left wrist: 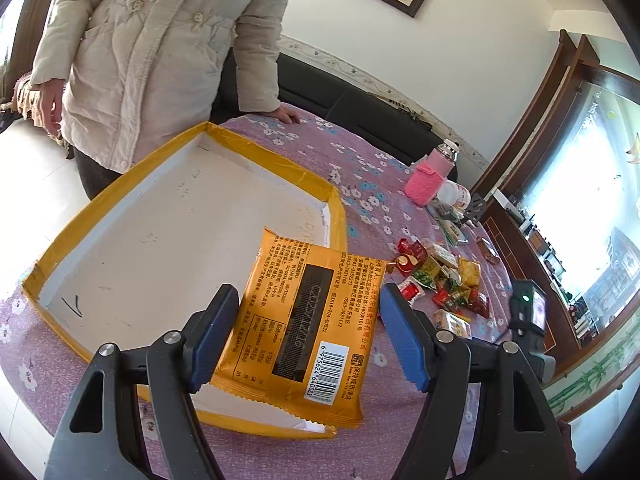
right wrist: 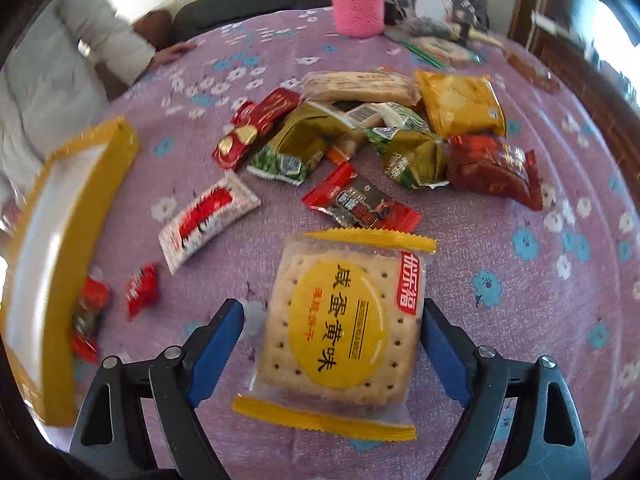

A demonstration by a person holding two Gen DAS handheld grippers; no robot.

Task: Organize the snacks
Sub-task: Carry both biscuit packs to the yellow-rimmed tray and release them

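Left wrist view: we see a person's pale padded coat [left wrist: 156, 52] at far left, one hand resting on the purple flowered tabletop [left wrist: 320, 168]. Next comes the shallow white tray [left wrist: 160, 236] with its yellow taped rim. An orange snack packet [left wrist: 304, 320] lies back side up across the tray's near right corner, between the left tongs [left wrist: 310, 338], which stand apart with no pad pressing on it. Further right we note the snack pile [left wrist: 444, 280], a pink knitted bottle sleeve [left wrist: 426, 184] behind it.

Right wrist view: tray edge at left, small red sweets [right wrist: 142, 288] beside it. The right tongs [right wrist: 334, 348] stand apart around a yellow biscuit packet [right wrist: 340, 328] lying flat on the cloth; we cannot tell whether the right pad touches it. The pile lies beyond.
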